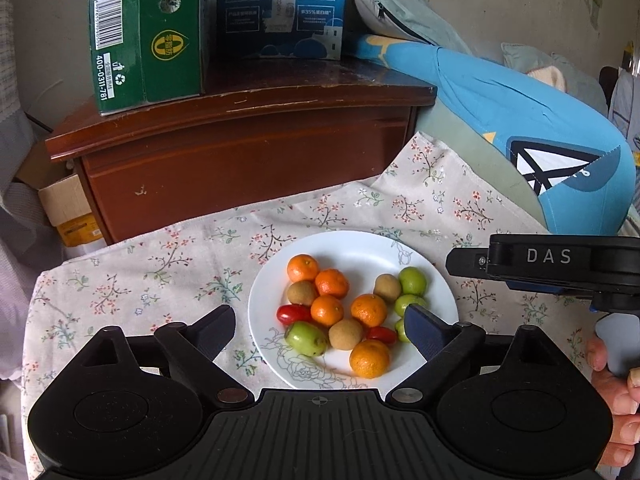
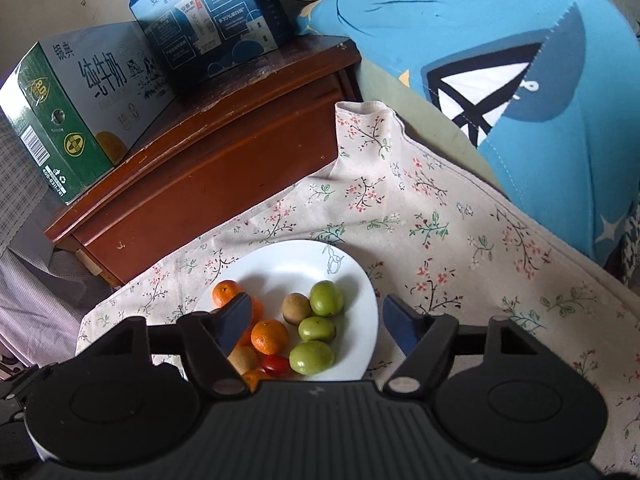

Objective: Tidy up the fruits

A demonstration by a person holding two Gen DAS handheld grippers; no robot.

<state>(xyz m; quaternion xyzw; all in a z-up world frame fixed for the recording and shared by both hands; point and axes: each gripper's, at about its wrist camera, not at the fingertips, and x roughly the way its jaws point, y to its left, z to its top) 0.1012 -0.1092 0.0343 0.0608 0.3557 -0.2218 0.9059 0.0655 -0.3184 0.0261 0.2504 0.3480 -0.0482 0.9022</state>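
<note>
Fruit on white plate [image 1: 436, 280], both grippers above, empty.
L gripper [image 1: 320, 330] & R gripper [image 2: 316, 322]: jaws apart, nothing btwn. Oranges [image 1: 369, 310], green fruits [image 2: 326, 298], brown fruits, cherry tomatoes all on plate, floral cloth [image 1: 160, 264] under.

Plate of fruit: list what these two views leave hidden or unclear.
- Right wrist view: the near-left part of the plate is behind the right tool and its body; only an orange sliver of one fruit shows.
- Left wrist view: one green fruit is mostly behind the left tool's right finger.
- Left wrist view: the plate's near rim is covered by the tool body.
- Both views: the brown fruits' kind is unclear.
</note>
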